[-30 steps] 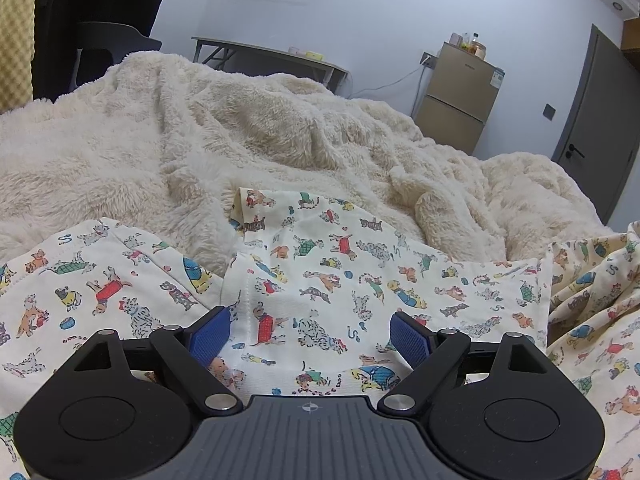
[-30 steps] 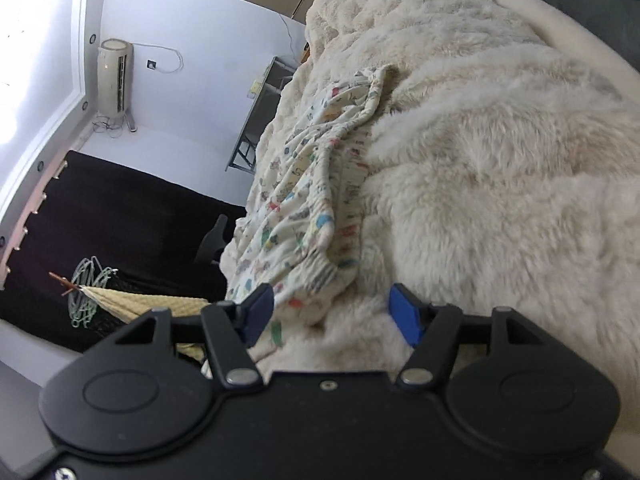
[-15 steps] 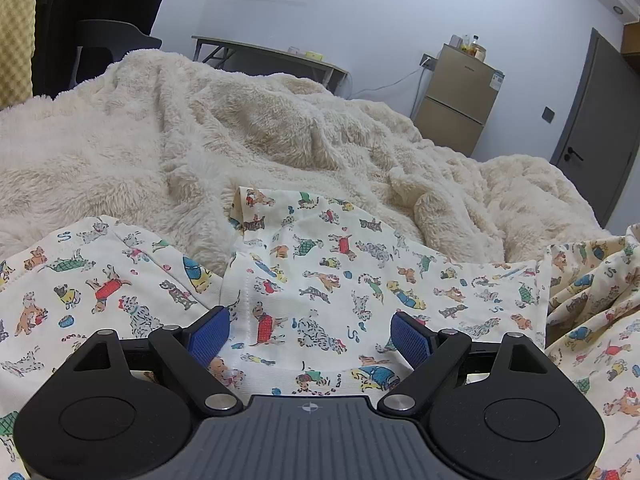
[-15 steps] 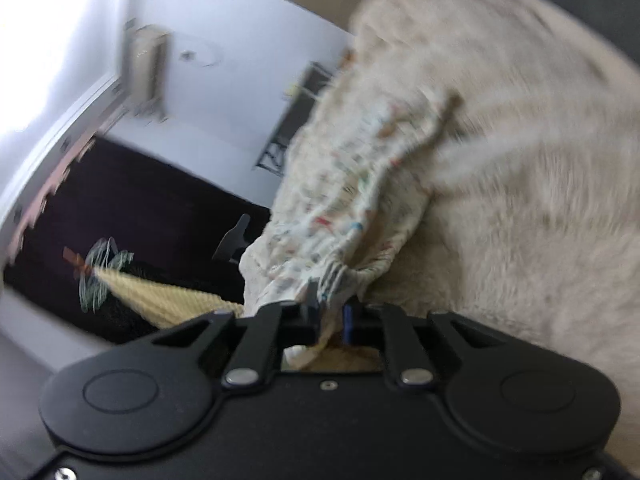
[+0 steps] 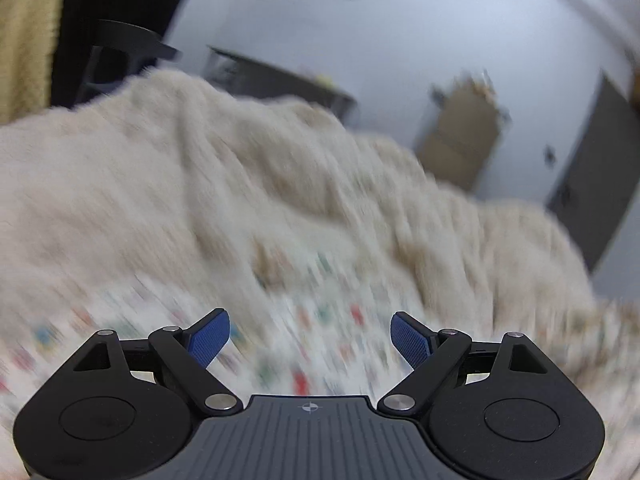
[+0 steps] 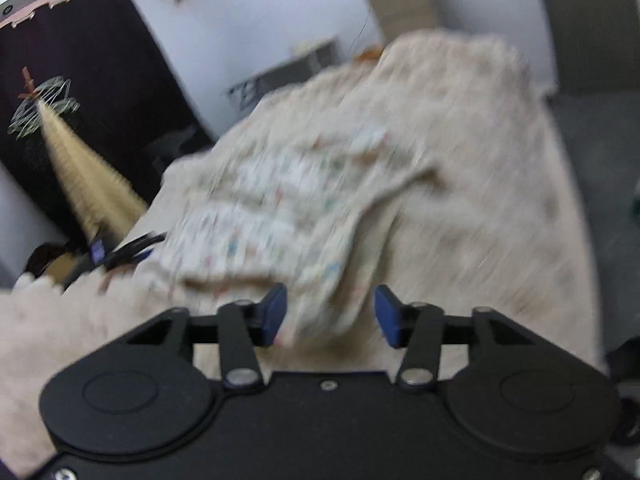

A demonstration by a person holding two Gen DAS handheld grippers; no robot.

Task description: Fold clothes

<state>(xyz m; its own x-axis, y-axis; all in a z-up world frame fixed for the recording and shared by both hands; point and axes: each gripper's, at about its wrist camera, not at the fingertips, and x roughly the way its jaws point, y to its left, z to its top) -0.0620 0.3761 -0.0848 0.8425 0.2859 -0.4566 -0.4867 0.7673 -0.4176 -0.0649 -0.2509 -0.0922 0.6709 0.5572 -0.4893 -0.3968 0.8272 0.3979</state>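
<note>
The printed garment [image 6: 304, 200] is lying on the fluffy blanket [image 6: 480, 208] directly ahead of the right claw [image 6: 331, 315], its near edge sitting between the parted jaws, which have just been opening; the pads are not pressing on it, as far as the blur allows; the cloth's long axis is running away from this claw, up and slightly left. The left claw [image 5: 310, 340] is hanging wide open and empty over the same garment [image 5: 312, 344]; the right claw is seemingly the nearer to a graspable edge.
</note>
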